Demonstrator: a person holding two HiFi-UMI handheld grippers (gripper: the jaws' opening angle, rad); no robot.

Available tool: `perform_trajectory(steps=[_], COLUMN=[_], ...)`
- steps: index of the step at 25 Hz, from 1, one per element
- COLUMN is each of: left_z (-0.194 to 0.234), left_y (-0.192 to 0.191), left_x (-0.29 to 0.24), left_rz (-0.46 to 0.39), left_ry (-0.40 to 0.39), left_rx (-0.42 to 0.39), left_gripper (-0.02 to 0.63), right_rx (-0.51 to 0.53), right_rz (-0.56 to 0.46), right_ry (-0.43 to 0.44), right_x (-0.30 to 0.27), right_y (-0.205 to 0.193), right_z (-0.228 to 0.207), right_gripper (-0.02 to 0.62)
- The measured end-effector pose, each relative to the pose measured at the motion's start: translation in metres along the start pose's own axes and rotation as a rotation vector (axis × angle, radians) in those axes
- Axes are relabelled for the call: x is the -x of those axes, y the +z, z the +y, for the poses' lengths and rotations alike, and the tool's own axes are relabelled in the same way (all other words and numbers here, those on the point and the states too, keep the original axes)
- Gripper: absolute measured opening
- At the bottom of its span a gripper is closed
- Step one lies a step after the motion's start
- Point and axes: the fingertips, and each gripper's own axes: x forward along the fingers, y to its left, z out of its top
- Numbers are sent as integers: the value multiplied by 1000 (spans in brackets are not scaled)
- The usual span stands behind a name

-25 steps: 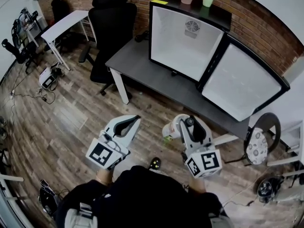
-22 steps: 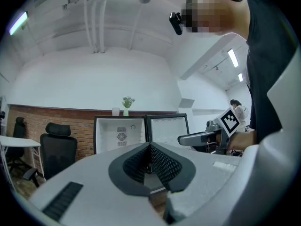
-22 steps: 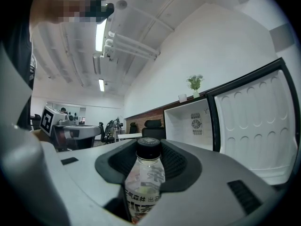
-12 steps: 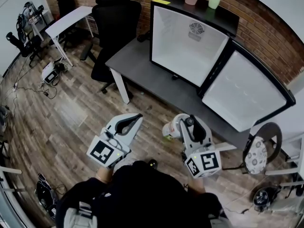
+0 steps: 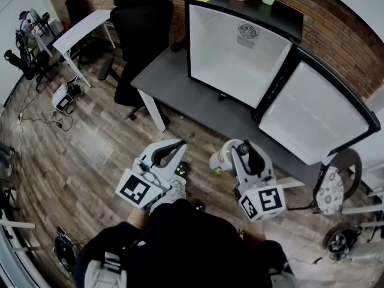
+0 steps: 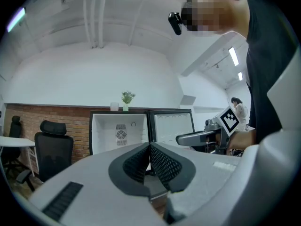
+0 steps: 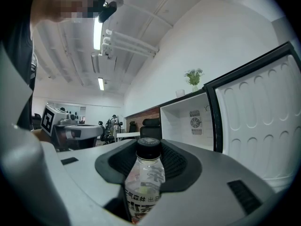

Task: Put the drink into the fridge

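The right gripper (image 5: 234,153) is clamping the drink (image 7: 143,178), short of the open fridge (image 5: 234,47) on the counter (image 5: 180,89) (a chair (image 5: 141,23) is standing alongside). Only its own view is showing the left gripper (image 6: 149,147) pressing its pads together, empty.

Black office chair (image 5: 141,23) beside grey desk (image 5: 174,83), white table (image 5: 81,32) further left, brick wall (image 5: 336,29) behind, wooden floor (image 5: 84,155)

Only legible print is on the bottle (image 7: 144,185): Chinese characters, roughly "元气森林 出品". The larger characters below are cut off. Nothing else is readable.
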Motion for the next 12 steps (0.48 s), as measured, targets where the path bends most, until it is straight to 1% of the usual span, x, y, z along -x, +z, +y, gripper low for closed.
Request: perform_trajectory(steps=[2, 12], left_z=[12, 74], left_y=[-2, 1], left_x=[-11, -95], left_rz=[-4, -37], left_ry=[-11, -135], left_rx=[6, 12], left_gripper=[3, 3], right_rx=[7, 25], right_rz=[0, -7], right_ry=[-13, -122], right_x=[-10, -72], right_y=[2, 14], right_z=[-7, -58], right_gripper=[152, 152])
